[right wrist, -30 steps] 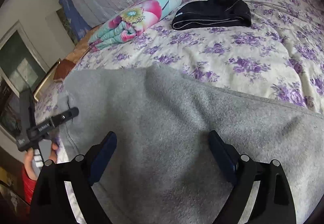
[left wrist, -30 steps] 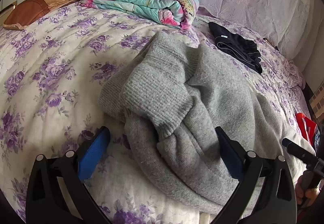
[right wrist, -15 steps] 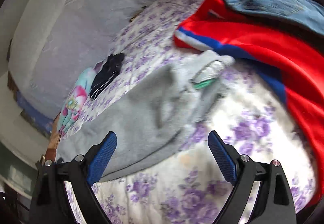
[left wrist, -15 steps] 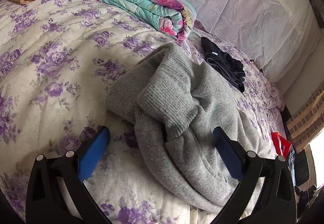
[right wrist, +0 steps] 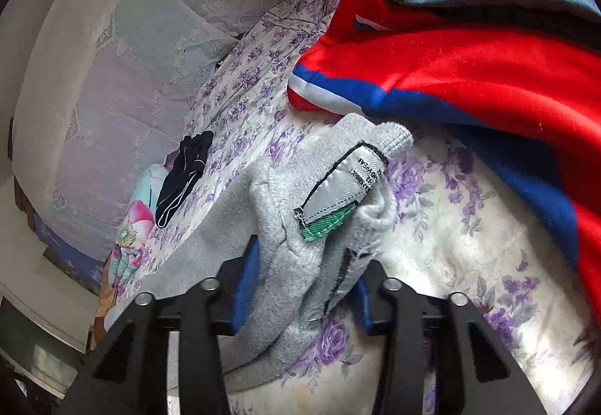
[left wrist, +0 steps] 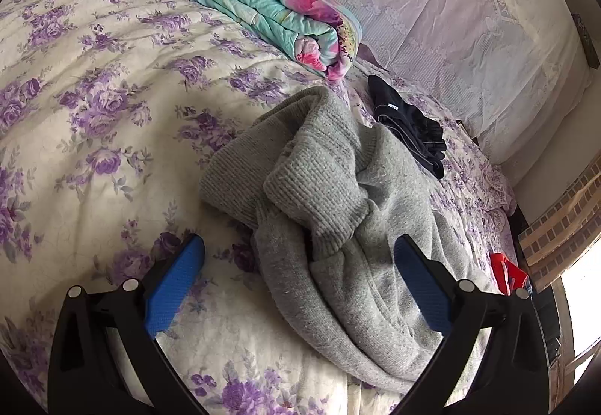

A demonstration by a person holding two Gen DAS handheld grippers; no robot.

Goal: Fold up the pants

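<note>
Floral bedspread (left wrist: 112, 84), grey pants (left wrist: 338, 208) lengthwise.

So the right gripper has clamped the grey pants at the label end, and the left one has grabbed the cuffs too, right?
Not quite. The right gripper is shut on the grey pants, but the left gripper is open around the cuffs, gripping nothing, as the left wrist view shows.
</note>
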